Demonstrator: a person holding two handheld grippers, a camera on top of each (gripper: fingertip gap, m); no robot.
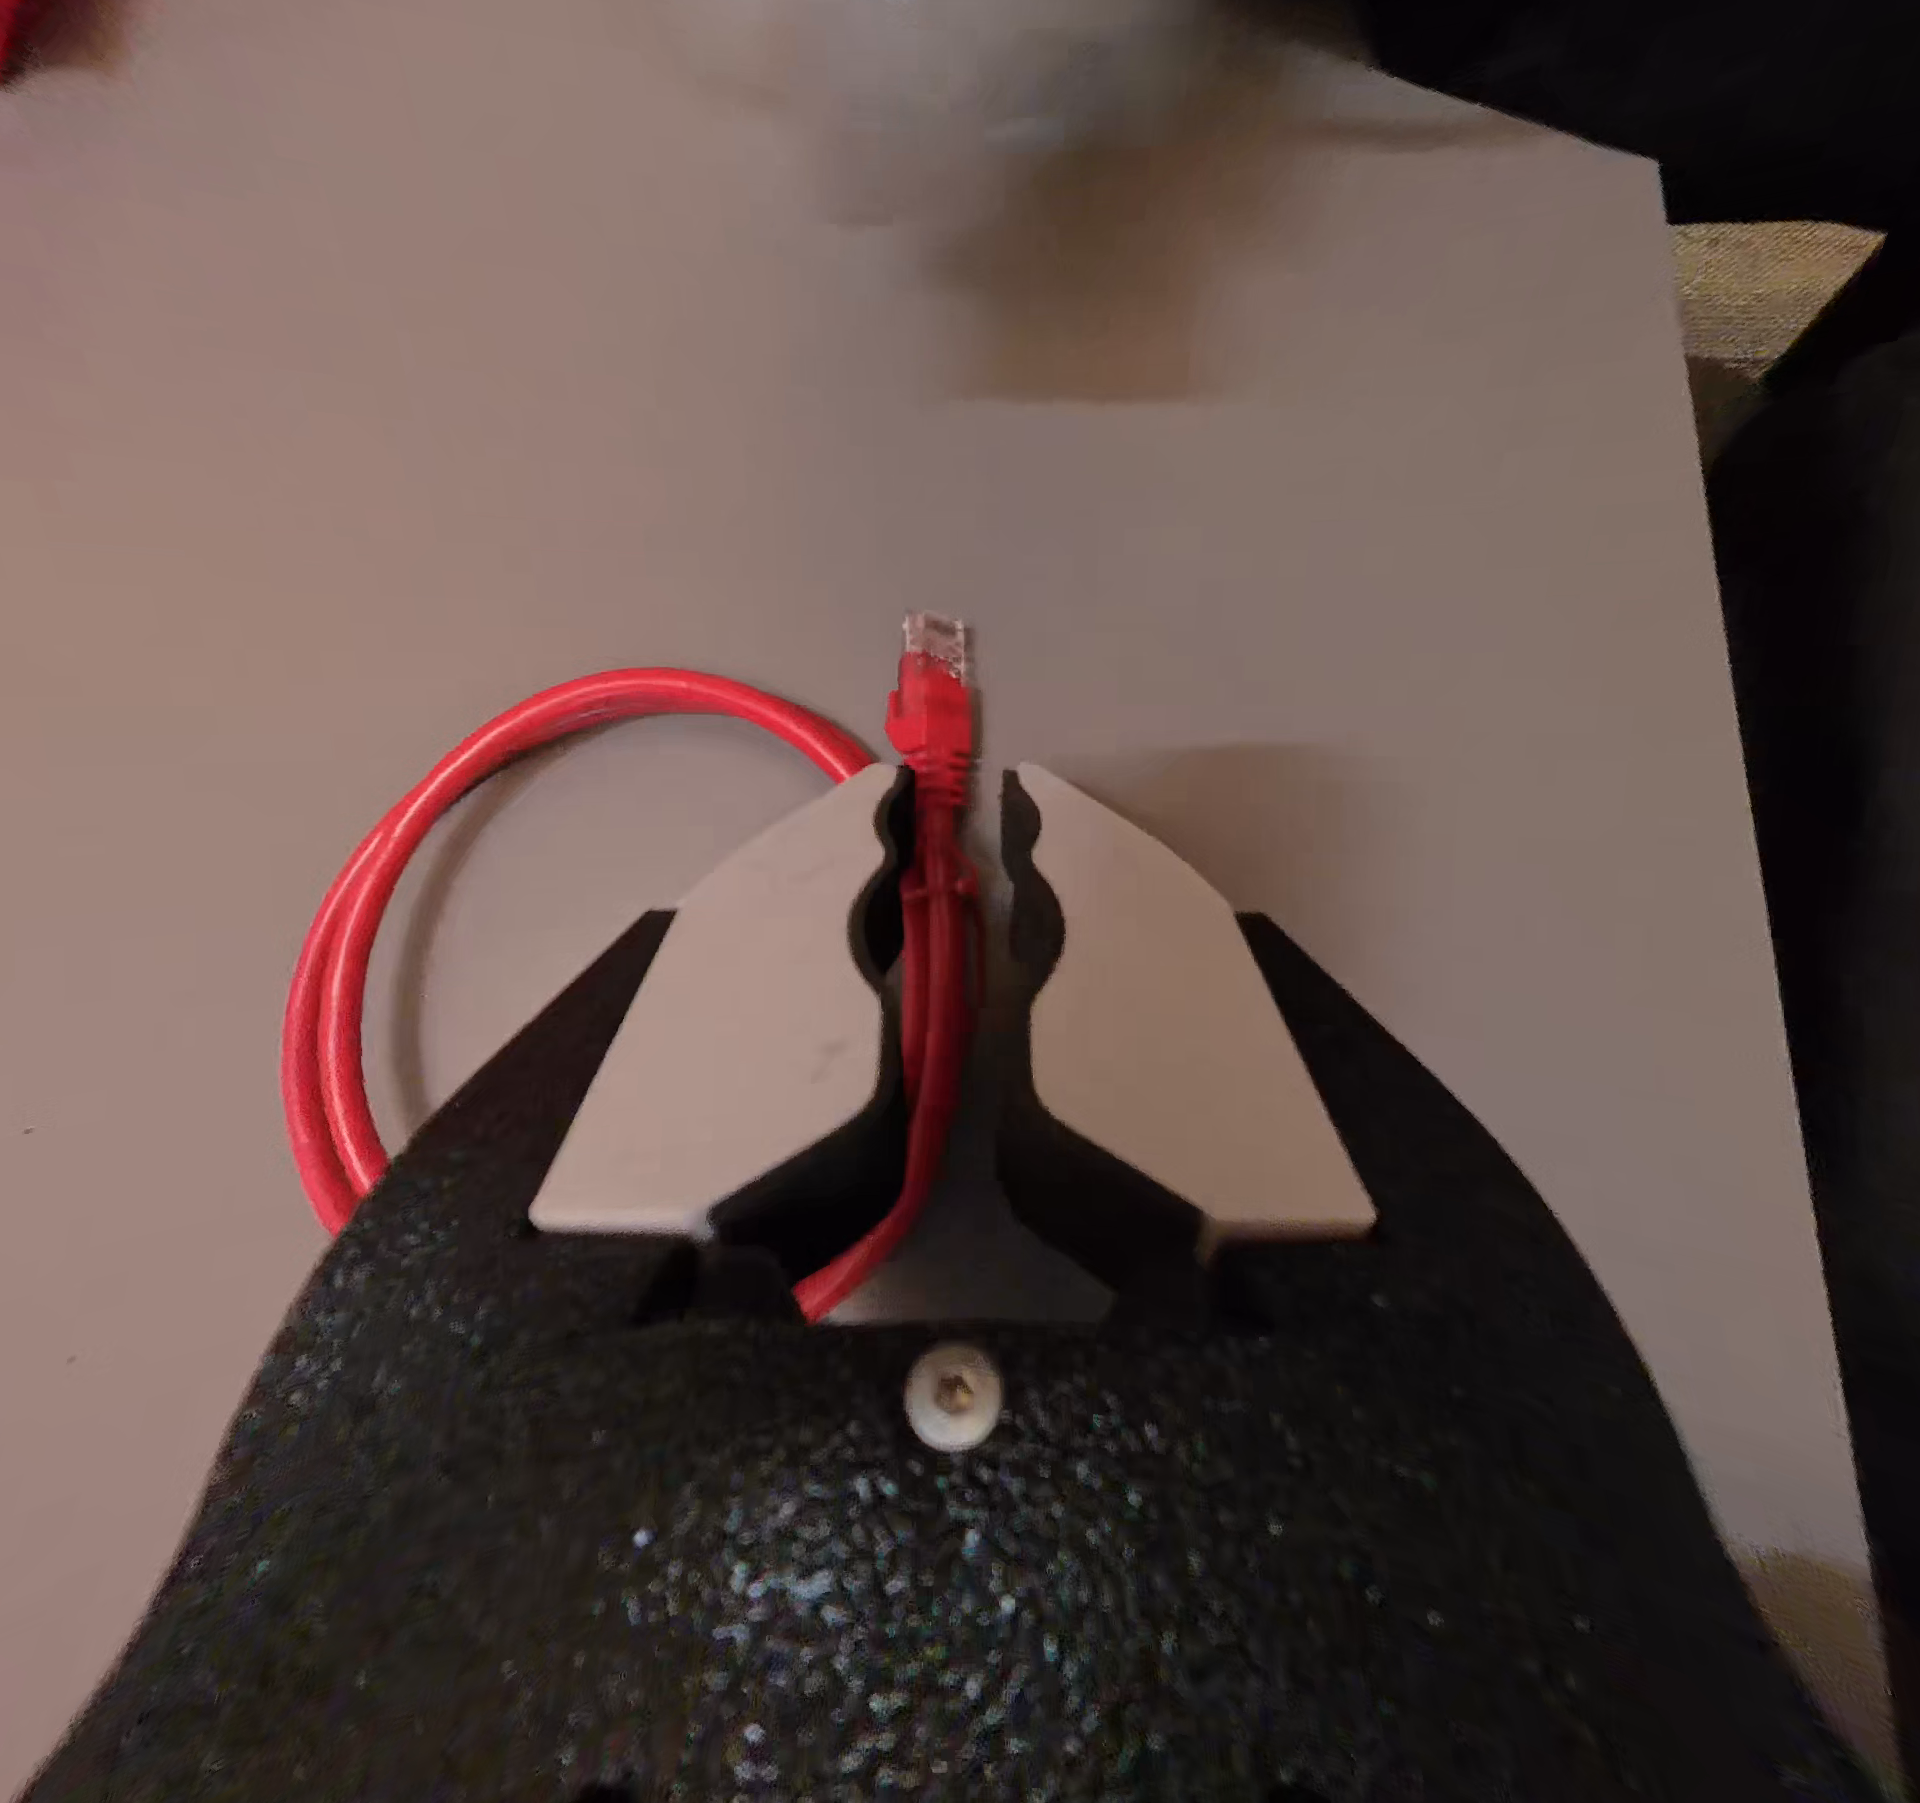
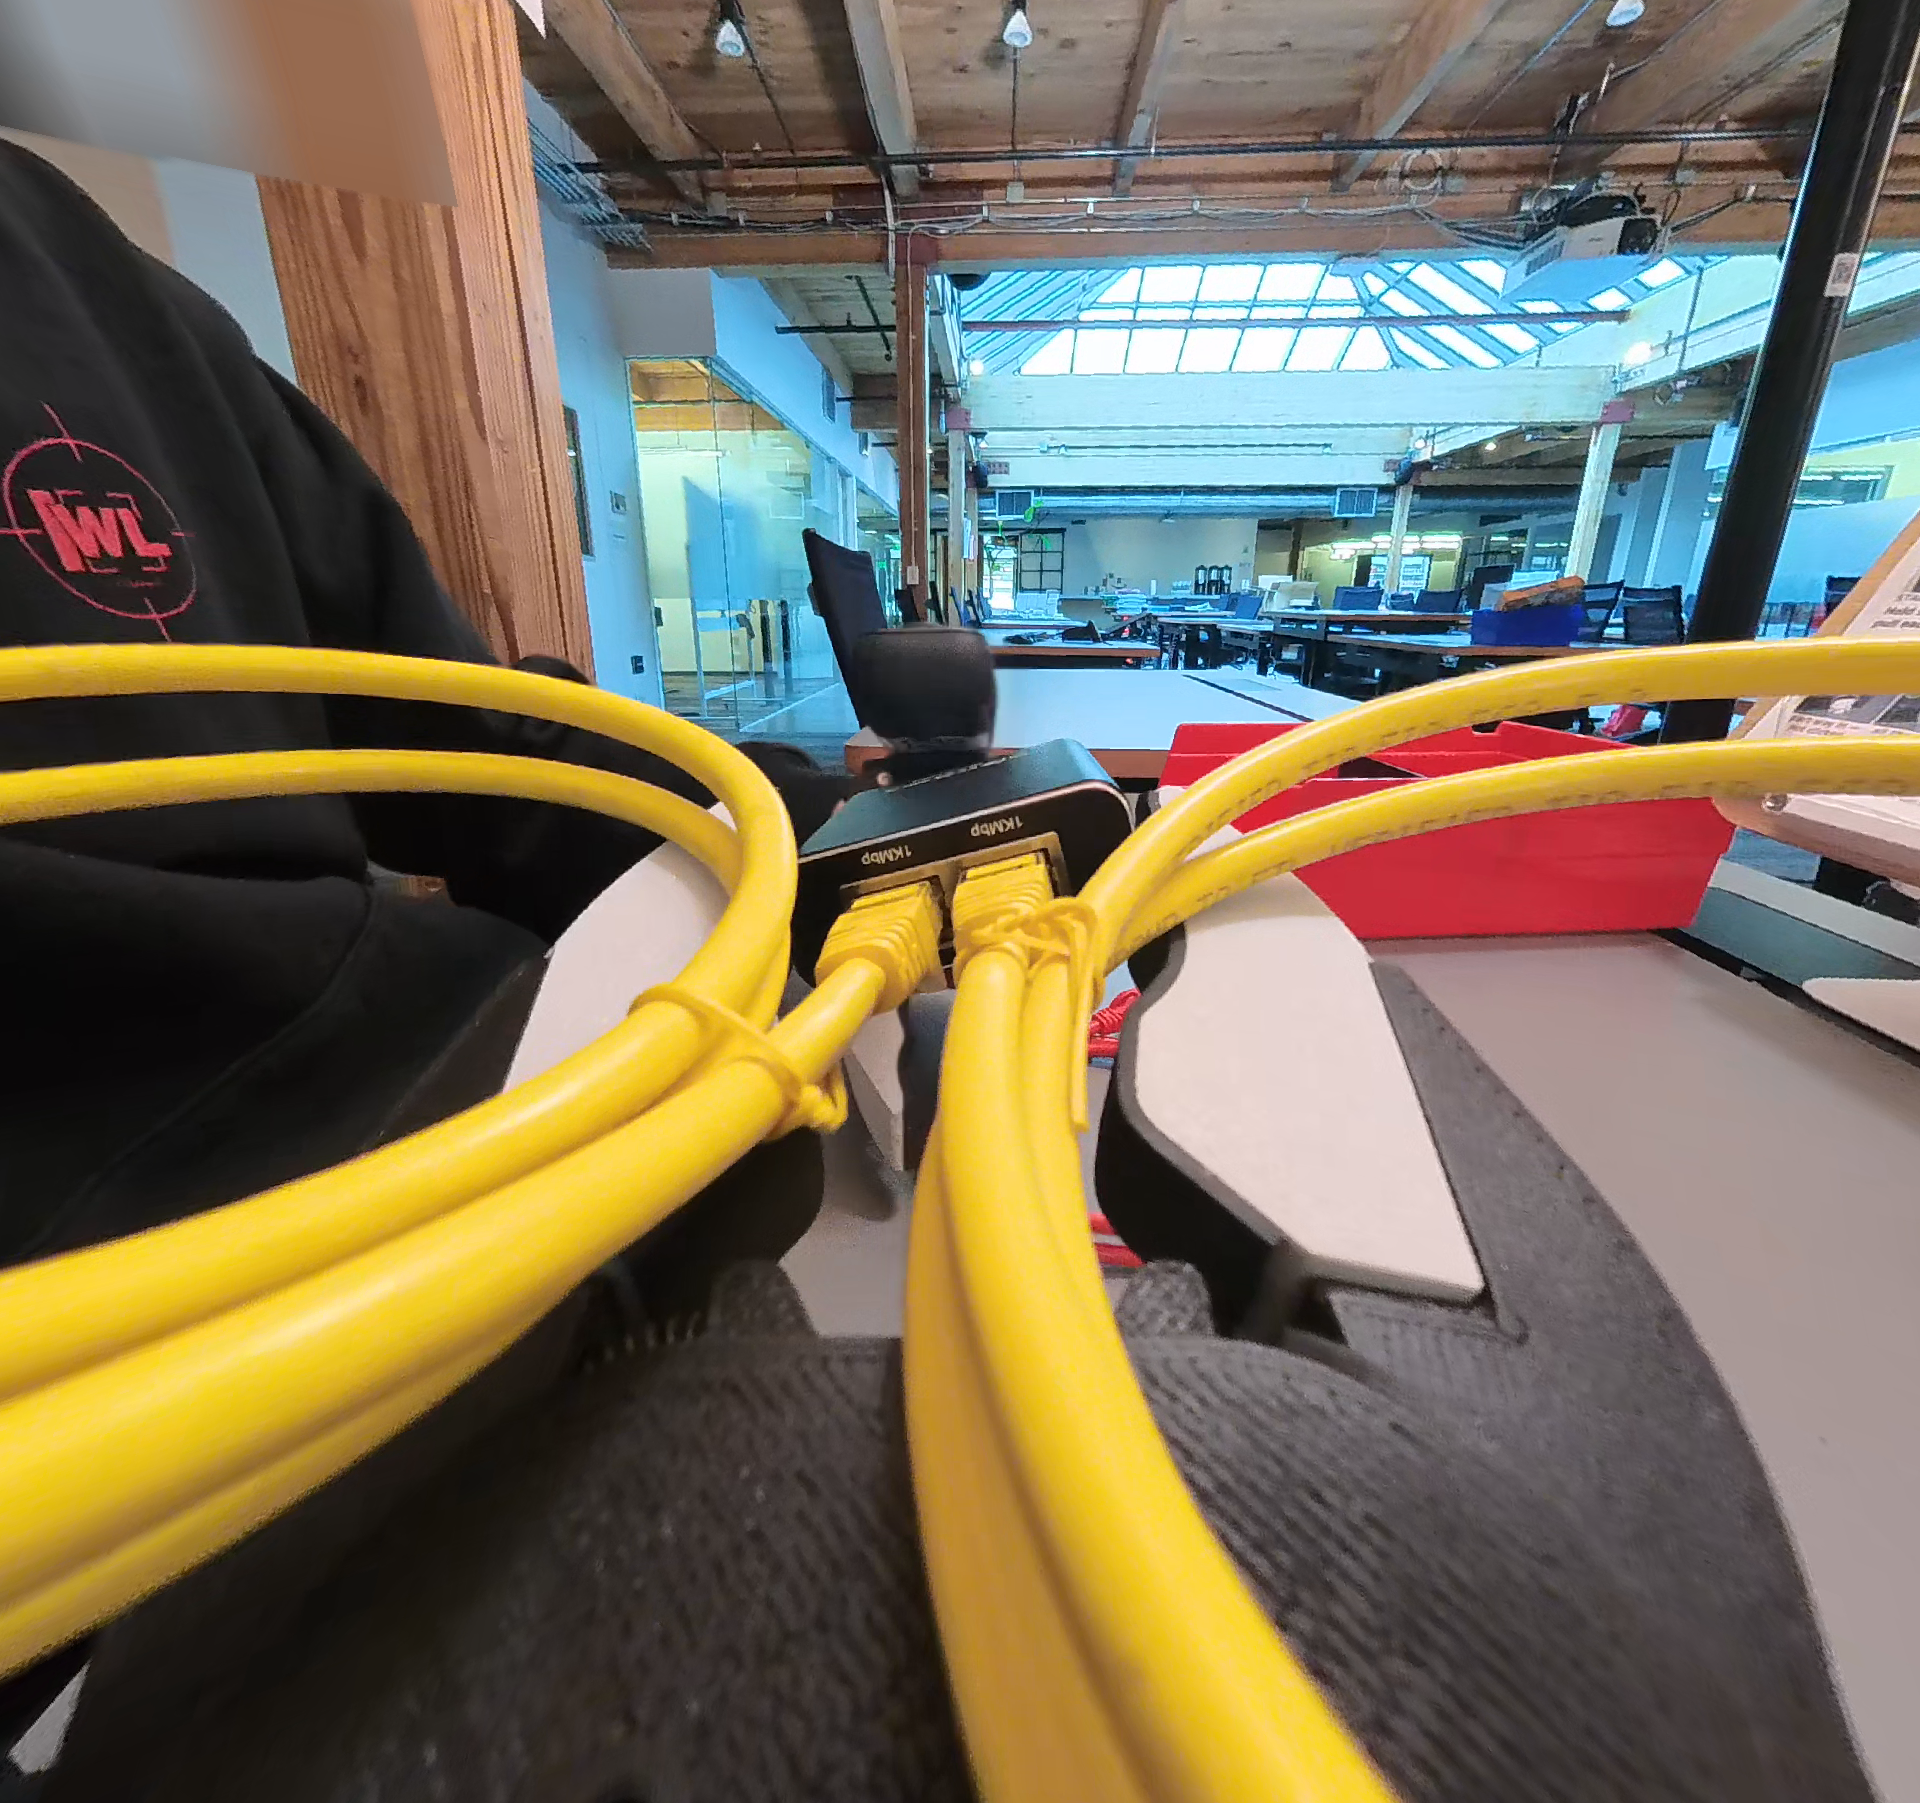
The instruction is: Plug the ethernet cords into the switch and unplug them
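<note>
Grey table (image 1: 416, 403): bare surface, fills the left wrist view.

Red bin (image 2: 1455, 849): on the table, behind and right of the switch.

Left gripper (image 1: 956, 777): black body, grey fingers (image 1: 769, 974), a narrow gap between the tips; red cord lies in the gap (no firm pinch to be seen, right finger stands clear of it).

Right gripper (image 2: 997, 1005): mostly hidden under yellow loops; only the right finger (image 2: 1278, 1109) shows well, so whether it grips cannot be told.

Yellow ethernet cords (image 2: 520, 1182): two tied coils, one looping left, one right (image 2: 1039, 1338), both plugged into the switch.

Red ethernet cord (image 1: 343, 974): tied coil on the table, left of the left gripper.

Switch (image 2: 966, 818): small black box, two front ports filled, just beyond the right fingertips.

Red cord plug (image 1: 932, 673): clear tip, pointing forward past the fingertips, unplugged
</note>
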